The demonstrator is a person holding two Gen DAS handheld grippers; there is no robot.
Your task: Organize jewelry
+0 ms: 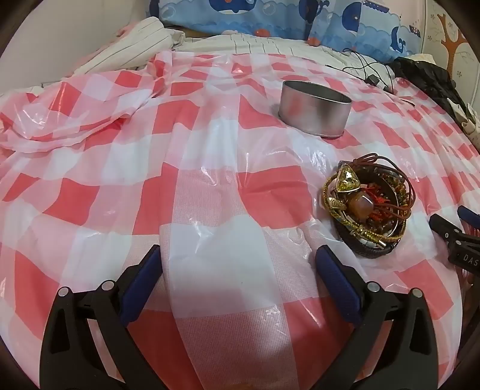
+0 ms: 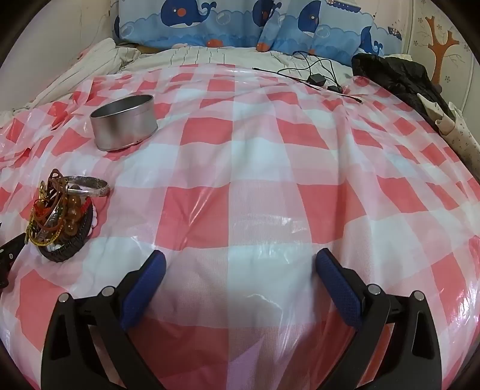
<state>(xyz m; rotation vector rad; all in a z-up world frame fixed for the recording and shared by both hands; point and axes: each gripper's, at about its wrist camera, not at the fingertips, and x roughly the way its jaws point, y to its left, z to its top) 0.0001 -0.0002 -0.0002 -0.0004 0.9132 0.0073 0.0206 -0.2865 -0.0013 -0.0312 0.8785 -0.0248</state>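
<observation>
Covering the bed is a glossy plastic sheet [image 1: 210,168] checked in red, pink and white, crinkled into folds and catching the light. On it stands a round metal tin [image 1: 313,109], dull silver, lidless, with a thin rim at its base. Near it, closer to the cameras, lies the jewelry pile [image 1: 370,207]: bangles and bracelets heaped in a tangle (gold braided cord, brown leather loops, amber beads, a yellow faceted triangular stone, a black woven band at the bottom).

Both grippers hover above the sheet with jaws spread wide and nothing between them; the left gripper [image 1: 240,267] has the pile just off its right fingertip, while the right gripper [image 2: 240,267] has the pile [image 2: 64,216] well off to its left. Blue textured pads [image 2: 144,288] line the black fingers.

From the right wrist view a smooth silver bangle [image 2: 90,187] leans on top of the heap, and the tin's hollow interior [image 2: 124,121] shows. Only the left wrist view shows the triangular stone. Whale-print blue pillows [image 2: 210,24], black cables [image 2: 315,75] and a black bag [image 2: 396,75] lie beyond.
</observation>
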